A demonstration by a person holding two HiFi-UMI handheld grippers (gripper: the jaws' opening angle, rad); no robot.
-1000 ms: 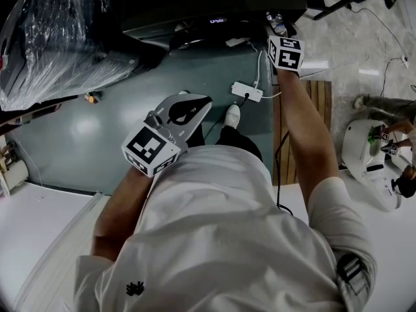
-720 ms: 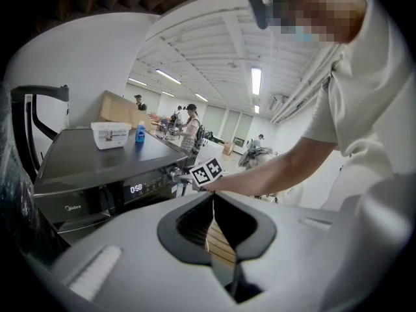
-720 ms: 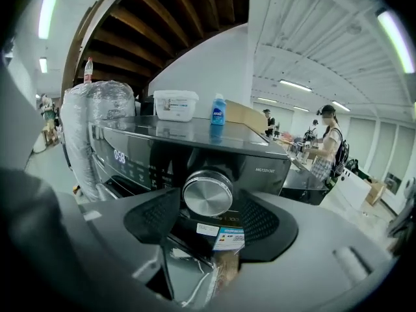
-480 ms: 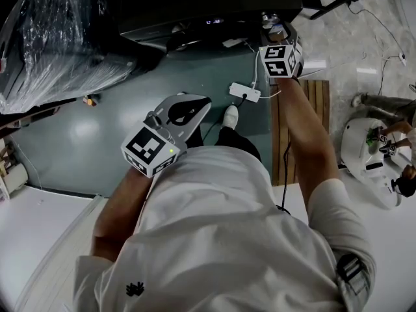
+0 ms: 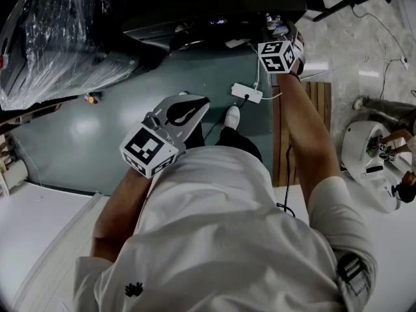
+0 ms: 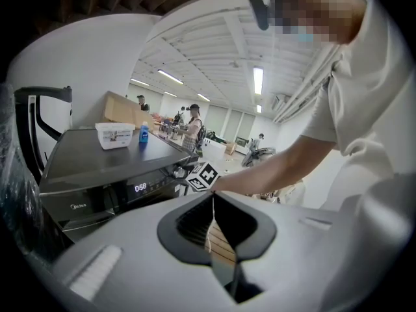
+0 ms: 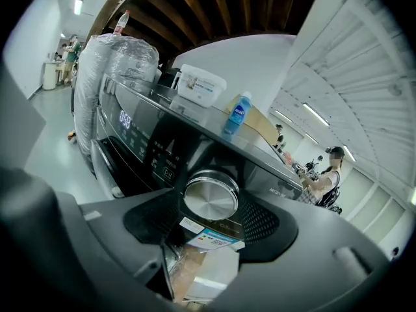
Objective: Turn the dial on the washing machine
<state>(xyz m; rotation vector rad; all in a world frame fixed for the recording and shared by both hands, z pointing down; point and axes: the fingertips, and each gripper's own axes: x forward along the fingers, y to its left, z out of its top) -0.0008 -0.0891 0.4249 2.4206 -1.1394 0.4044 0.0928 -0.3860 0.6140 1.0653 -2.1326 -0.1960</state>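
At the front panel of the dark washing machine (image 7: 146,145), the silver dial (image 7: 210,196) sits on the control strip, off to one side of the lit display (image 7: 125,120). The right gripper (image 7: 212,210) is on it, arm stretched out. Its jaws are clamped on the dial's rim, one dark pad on each side.

From the head view, the right gripper's marker cube (image 5: 276,56) is just beside the machine's front edge.

The left gripper (image 6: 213,203) is held near the person's torso, well apart from the machine. Its jaws are pressed together with nothing between them.

On top of the machine, a white tub (image 7: 201,84) and a blue bottle (image 7: 239,114) stand near each other. A plastic-wrapped bulk (image 5: 58,38) stands beside the machine. A white power strip (image 5: 247,92) lies on the green floor (image 5: 97,129) under the right arm.
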